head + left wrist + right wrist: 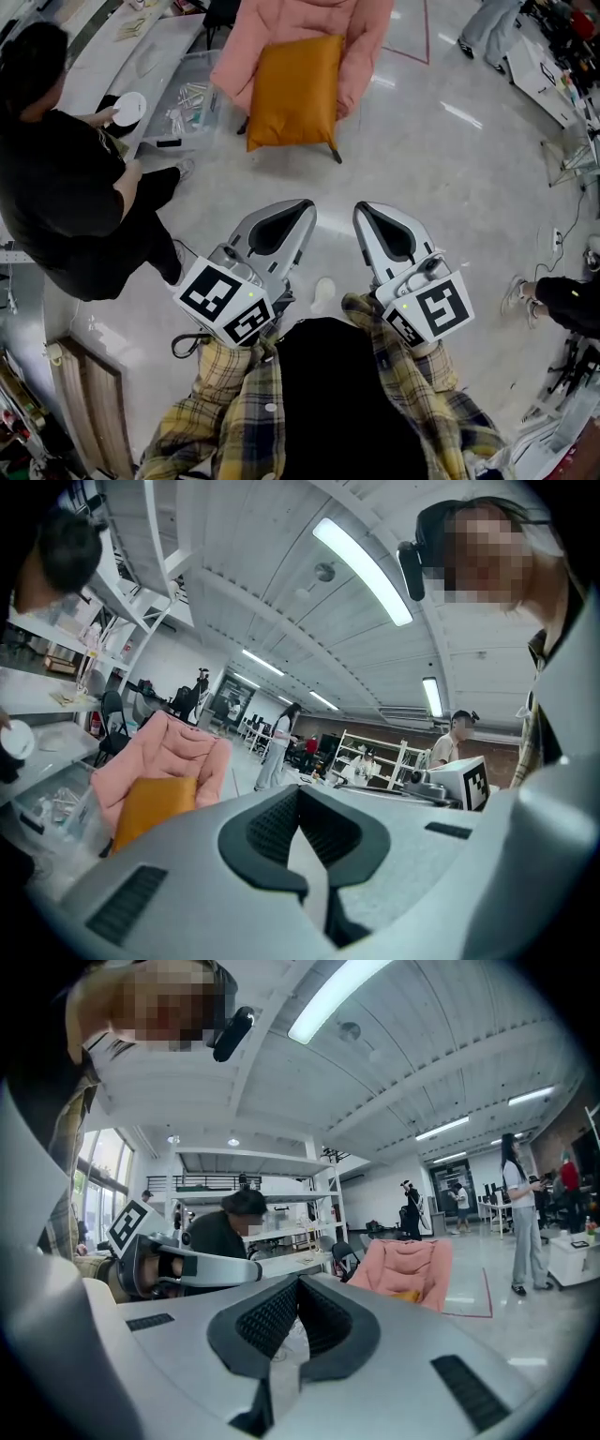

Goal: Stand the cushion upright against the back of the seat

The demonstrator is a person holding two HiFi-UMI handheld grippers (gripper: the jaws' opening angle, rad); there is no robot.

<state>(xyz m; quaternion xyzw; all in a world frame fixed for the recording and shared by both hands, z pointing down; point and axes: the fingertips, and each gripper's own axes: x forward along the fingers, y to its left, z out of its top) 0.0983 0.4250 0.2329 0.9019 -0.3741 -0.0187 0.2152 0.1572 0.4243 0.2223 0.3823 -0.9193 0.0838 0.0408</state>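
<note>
Cushion (pixel 294 91) is lying on the pink chair (pixel 367 42), seemingly not yet upright; left tongs (pixel 302 214) and right tongs (pixel 364 214) are hovering closed, empty, well apart from it.

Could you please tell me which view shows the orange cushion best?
The head view: the whole cushion shows, on the pink chair. The left gripper view shows only its upper part; the right gripper view, only a small sliver.

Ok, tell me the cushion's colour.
The cushion is mustard orange, clearest in the head view.
</note>
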